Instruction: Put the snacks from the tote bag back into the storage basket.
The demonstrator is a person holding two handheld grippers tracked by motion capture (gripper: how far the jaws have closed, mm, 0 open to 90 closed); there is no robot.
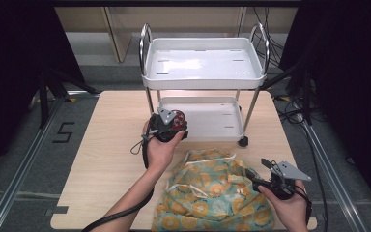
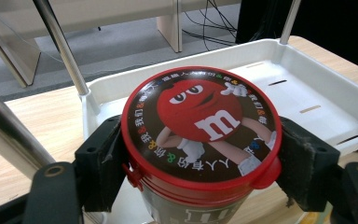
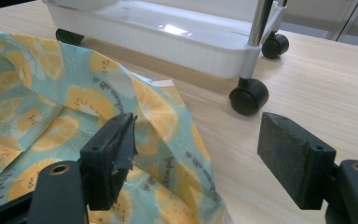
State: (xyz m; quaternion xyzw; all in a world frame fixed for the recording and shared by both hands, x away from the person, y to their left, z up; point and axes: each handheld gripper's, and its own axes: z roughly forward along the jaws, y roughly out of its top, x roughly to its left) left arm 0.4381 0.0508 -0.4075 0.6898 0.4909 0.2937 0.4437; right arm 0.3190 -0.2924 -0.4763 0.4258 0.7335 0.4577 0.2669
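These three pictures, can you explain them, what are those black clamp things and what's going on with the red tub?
A person sits at a wooden table holding a hand-operated claw in each hand. The high view looks down from above; the other two come from cameras riding on each claw. The left claw is clamped on a candy tub with a red cartoon lid, near the lower tray of a small white cart. The right claw stands open, one pad at the edge of an orange-print cloth bag lying on the table.

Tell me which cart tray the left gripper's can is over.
The lower tray: the left gripper holds the red-lidded can at its near-left corner. The upper tray sits higher, farther back.
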